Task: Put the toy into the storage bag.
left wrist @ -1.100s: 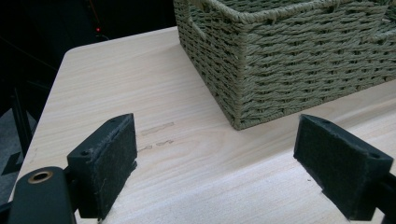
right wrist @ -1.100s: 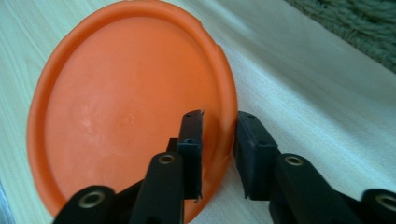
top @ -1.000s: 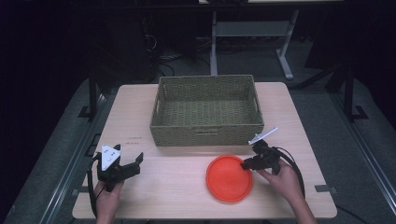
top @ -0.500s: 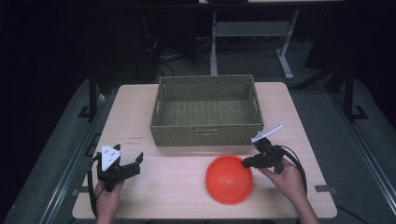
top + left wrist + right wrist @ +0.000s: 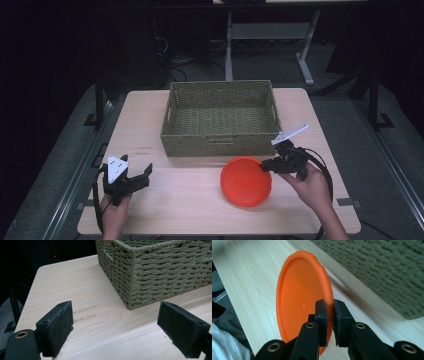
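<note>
An orange plate (image 5: 246, 181) hangs just above the table's front right, tilted, with my right gripper (image 5: 267, 165) shut on its right rim. In the right gripper view the plate (image 5: 299, 300) stands on edge between the two jaws of that gripper (image 5: 330, 312). A woven green basket (image 5: 220, 119) stands at the table's middle back, just beyond the plate. My left gripper (image 5: 142, 174) rests open at the front left, holding nothing. Its view shows the open gripper (image 5: 115, 327) over bare wood, with the basket's corner (image 5: 150, 272) ahead.
The light wooden table (image 5: 165, 200) has bare room between the two grippers. Dark floor and a metal stand (image 5: 265, 35) lie beyond the far edge. Cables trail from both grippers toward the person's hands.
The right gripper has lifted and tilted the orange plate, moving it slightly toward the basket. The left gripper has stayed still.
</note>
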{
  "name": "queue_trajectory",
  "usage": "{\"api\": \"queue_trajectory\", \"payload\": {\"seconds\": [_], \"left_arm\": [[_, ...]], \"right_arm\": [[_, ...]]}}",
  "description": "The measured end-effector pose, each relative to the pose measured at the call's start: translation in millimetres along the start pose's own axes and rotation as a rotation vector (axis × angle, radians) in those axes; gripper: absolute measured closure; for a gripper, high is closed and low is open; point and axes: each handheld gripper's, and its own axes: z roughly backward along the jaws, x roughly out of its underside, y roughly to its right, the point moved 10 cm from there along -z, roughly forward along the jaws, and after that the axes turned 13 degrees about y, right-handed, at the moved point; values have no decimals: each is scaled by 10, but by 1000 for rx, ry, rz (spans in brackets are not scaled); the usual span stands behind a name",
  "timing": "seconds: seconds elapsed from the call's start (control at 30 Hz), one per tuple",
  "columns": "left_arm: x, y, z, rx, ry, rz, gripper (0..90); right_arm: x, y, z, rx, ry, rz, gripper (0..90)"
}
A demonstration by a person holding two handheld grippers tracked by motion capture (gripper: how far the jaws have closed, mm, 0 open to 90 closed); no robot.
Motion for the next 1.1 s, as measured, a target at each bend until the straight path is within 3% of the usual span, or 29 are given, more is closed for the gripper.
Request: {"api": "queue_trajectory", "payload": {"seconds": [0.27, 1.1], "left_arm": [[1, 19, -2, 4, 0, -1, 128], [-4, 18, 0, 2, 0, -5, 128]], "right_arm": [[-169, -16, 143, 22, 26, 13, 824], [-574, 36, 395, 61, 24, 36, 824]]}}
